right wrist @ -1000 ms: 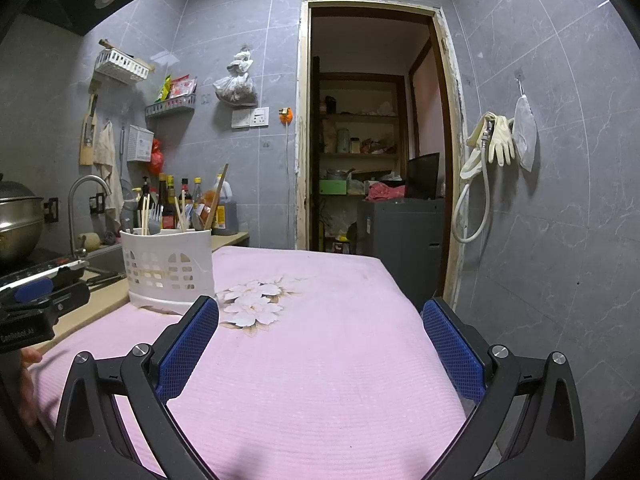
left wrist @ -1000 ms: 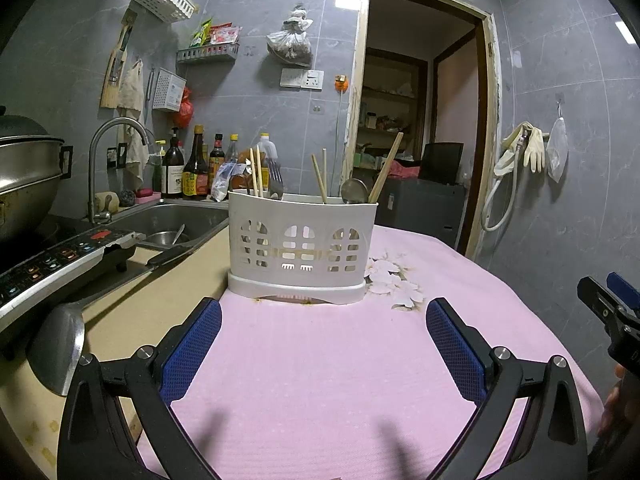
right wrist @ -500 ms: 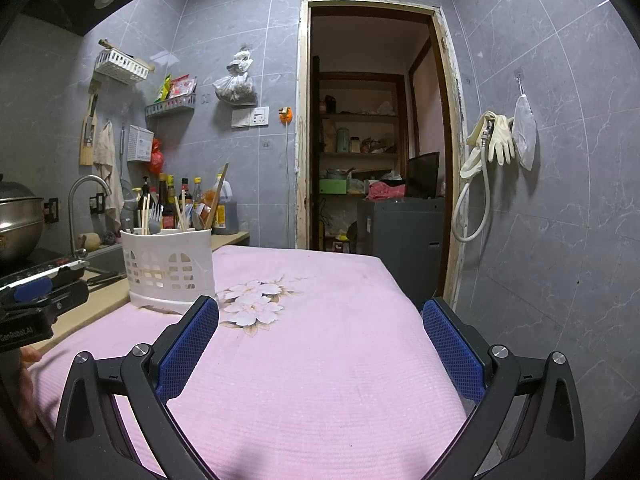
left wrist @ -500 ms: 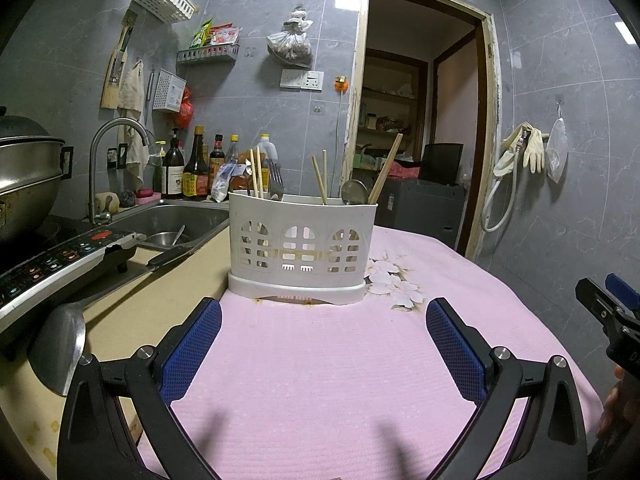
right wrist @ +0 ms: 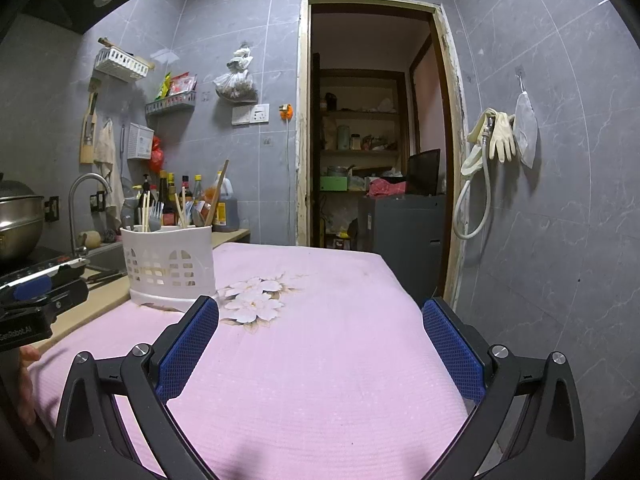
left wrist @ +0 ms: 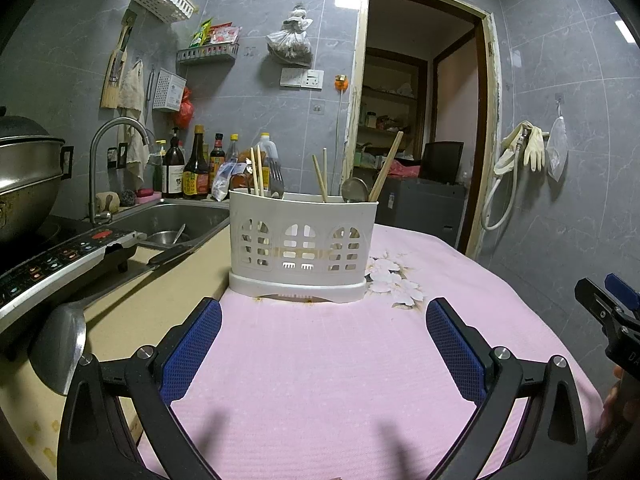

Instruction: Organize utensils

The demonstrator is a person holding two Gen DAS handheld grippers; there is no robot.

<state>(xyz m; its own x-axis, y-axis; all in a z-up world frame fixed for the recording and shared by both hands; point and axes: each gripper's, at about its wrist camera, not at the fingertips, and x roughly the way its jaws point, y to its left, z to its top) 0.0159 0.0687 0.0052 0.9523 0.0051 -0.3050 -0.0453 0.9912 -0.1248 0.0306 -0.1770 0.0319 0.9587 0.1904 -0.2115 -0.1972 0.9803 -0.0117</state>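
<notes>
Left wrist view: left gripper point(left wrist: 323, 335) and right gripper point(right wrist: 320, 338) both spread wide, holding nothing, over pink cloth point(left wrist: 328, 380); white utensil caddy point(left wrist: 302, 246) upright ahead with chopsticks point(left wrist: 257, 172).

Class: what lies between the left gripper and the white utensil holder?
Only bare pink cloth separates the left gripper from the utensil holder; the left wrist view shows it.
</notes>
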